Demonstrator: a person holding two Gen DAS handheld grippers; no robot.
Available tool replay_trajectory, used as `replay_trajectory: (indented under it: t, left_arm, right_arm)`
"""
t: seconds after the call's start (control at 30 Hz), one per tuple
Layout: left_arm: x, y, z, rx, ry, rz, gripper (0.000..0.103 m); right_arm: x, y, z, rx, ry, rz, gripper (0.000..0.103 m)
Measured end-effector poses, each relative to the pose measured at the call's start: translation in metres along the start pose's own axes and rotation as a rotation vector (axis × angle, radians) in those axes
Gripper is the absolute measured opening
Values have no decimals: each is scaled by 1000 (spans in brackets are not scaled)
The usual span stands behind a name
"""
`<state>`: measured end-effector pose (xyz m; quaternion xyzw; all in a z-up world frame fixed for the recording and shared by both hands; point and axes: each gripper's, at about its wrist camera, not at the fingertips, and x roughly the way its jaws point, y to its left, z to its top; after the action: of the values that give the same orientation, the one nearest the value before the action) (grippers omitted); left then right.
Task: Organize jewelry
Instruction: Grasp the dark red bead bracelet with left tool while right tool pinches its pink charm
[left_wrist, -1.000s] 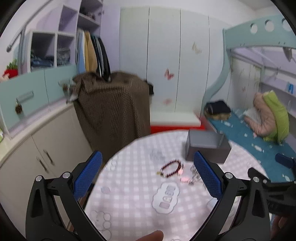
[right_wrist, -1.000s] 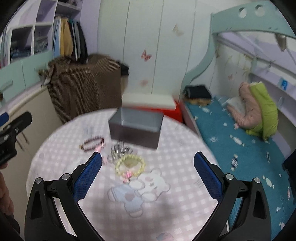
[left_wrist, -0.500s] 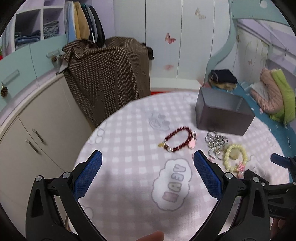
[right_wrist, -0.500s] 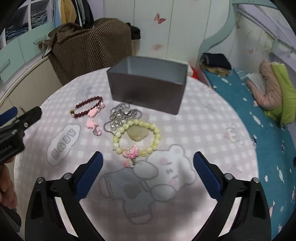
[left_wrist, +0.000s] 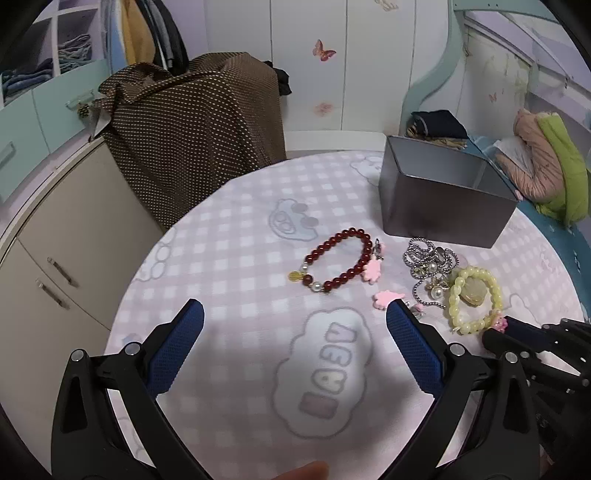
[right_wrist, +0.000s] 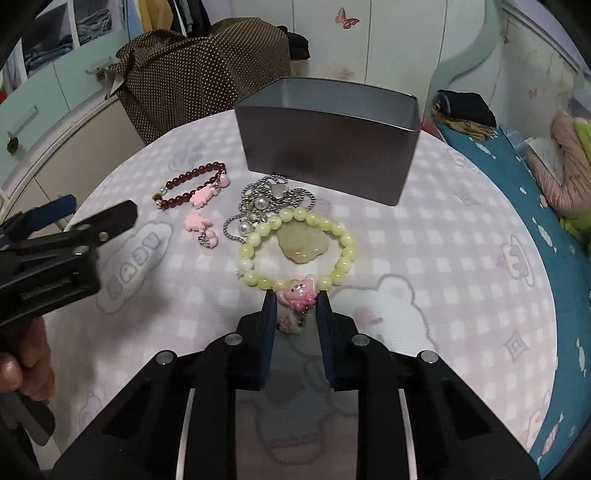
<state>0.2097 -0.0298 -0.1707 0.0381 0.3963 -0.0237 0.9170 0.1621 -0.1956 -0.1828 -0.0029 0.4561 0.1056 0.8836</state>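
Observation:
A yellow bead bracelet with a pale stone lies on the pink checked tablecloth. My right gripper points down at it, and its jaws are closing with the pads against the bracelet's pink charm. Beside it lie a silver ball chain, a dark red bead bracelet and a loose pink charm. An open grey box stands just behind them. My left gripper hangs open over bare cloth, in front of the red bracelet, with nothing between its fingers.
The round table's edge drops off to a beige cabinet. Something draped in brown dotted cloth stands behind the table. A bed with a teal sheet runs along the right. A person's hand holds the left gripper.
Both grippers sank toward the table and tipped downward. The right jaws went from wide apart to closed around the yellow bracelet's pink charm. The left jaws stayed wide.

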Motion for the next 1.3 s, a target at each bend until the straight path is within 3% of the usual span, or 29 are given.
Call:
replay_trajectory:
  t: [0.3, 0.47, 0.57, 0.6, 0.63, 0.67, 0.7, 0.73, 0.77, 0.8, 0.87, 0.97, 1.3]
  left_arm:
    - [34, 16, 26, -45, 9, 76, 98]
    - [65, 14, 35, 5, 58, 114, 98]
    - [76, 16, 33, 13, 92, 89, 96]
    - [76, 18, 33, 4, 98, 64, 89]
    - [76, 20, 33, -6, 100, 27, 71]
    - [75, 22, 32, -28, 106, -41, 65]
    - [73, 20, 33, -16, 104, -38, 49]
    - [72, 18, 33, 1, 104, -53, 25]
    - [70, 16, 34, 11, 111, -80, 13]
    - [69, 17, 35, 5, 120, -101, 7]
    - [67, 21, 35, -17, 134, -158, 7]
    - [57, 25, 34, -17, 116, -181, 7]
    - [-20, 26, 74, 33, -64, -205, 7]
  right_arm:
    - [-17, -21, 2, 62, -36, 50, 20]
    - [-19, -23, 6, 70, -47, 61, 20]
    - [-24, -22, 8, 65, -61, 64, 20]
    - [-27, -22, 9, 65, -66, 64, 20]
    - [-28, -22, 10, 66, -70, 62, 20]
    - [-30, -23, 12, 66, -76, 62, 20]
    - [-32, -24, 14, 65, -82, 61, 20]
    - [-34, -24, 15, 63, -87, 60, 20]
    - [-37, -24, 17, 61, -97, 58, 20]
    - [-39, -24, 18, 60, -102, 57, 20]
    - [-44, -23, 21, 55, -117, 55, 20]
    - [-49, -23, 24, 49, -130, 48, 20]
    - [-71, -19, 55, -28, -207, 22, 20]
